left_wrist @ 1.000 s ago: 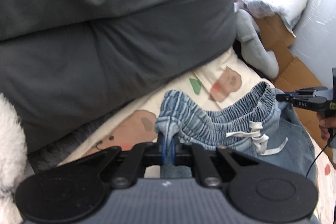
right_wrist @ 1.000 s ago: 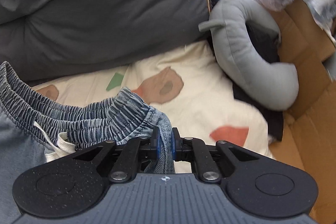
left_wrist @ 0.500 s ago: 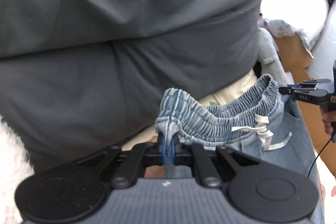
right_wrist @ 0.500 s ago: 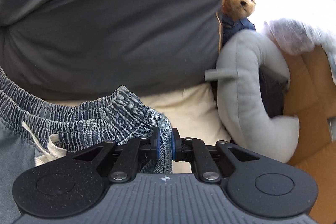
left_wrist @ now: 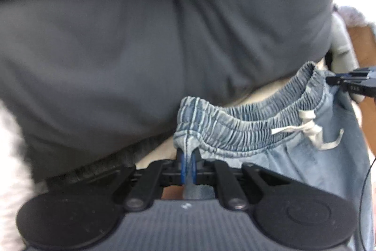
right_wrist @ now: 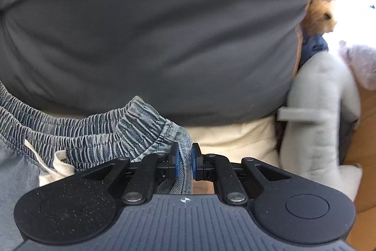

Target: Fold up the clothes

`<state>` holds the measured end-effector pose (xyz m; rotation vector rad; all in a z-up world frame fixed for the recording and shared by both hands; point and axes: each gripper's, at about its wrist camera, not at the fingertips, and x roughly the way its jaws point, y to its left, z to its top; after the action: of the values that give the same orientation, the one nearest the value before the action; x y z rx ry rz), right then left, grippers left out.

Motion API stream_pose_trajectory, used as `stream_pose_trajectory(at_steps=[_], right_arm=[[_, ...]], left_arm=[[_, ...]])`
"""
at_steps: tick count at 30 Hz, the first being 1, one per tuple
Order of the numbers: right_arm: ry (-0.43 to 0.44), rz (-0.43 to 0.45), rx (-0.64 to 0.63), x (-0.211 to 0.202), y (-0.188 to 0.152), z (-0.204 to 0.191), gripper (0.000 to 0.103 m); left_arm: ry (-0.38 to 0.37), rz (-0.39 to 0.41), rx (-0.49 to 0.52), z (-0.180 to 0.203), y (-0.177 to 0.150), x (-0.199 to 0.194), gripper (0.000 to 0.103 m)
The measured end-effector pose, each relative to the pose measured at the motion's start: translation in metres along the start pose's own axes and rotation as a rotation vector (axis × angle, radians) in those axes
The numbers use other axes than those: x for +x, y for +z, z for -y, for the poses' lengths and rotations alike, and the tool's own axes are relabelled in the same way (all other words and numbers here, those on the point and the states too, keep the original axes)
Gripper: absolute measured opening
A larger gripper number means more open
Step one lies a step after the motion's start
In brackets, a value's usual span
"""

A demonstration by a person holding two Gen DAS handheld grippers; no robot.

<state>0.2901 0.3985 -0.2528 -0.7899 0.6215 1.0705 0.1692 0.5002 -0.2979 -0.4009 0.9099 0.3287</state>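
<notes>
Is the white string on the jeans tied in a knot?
Yes, the white drawstring on the denim shorts is knotted at the stretchy waistband, with loose ends hanging down.

You are in a home bedroom, working on a bed: a big grey pillow fills the view above a cream sheet. Beside them sit a teddy bear, a grey plush toy and a cardboard box.
</notes>
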Motion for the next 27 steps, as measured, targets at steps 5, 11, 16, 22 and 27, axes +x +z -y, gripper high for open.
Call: stream_pose_trajectory(at_steps=[5, 11, 16, 22, 27], right_arm=[[0.011, -0.074, 0.004, 0.035, -0.012, -0.007, 0.013], [-0.004, -0.026, -0.027, 0.008, -0.021, -0.008, 0.026], [0.008, 0.012, -0.031, -0.032, -0.032, -0.006, 0.031], [0.043, 0.051, 0.035, -0.081, -0.062, -0.004, 0.031], [0.071, 0.063, 0.141, -0.121, -0.093, -0.017, 0.031]], left_arm=[[0.026, -0.062, 0.002, -0.005, -0.005, 0.021, 0.011], [0.058, -0.135, 0.004, -0.011, -0.011, 0.045, 0.021], [0.033, -0.106, 0.054, -0.001, -0.009, 0.012, 0.034], [0.007, -0.075, 0.096, 0.013, -0.011, -0.03, 0.036], [0.003, -0.071, 0.148, 0.017, -0.025, -0.059, 0.038]])
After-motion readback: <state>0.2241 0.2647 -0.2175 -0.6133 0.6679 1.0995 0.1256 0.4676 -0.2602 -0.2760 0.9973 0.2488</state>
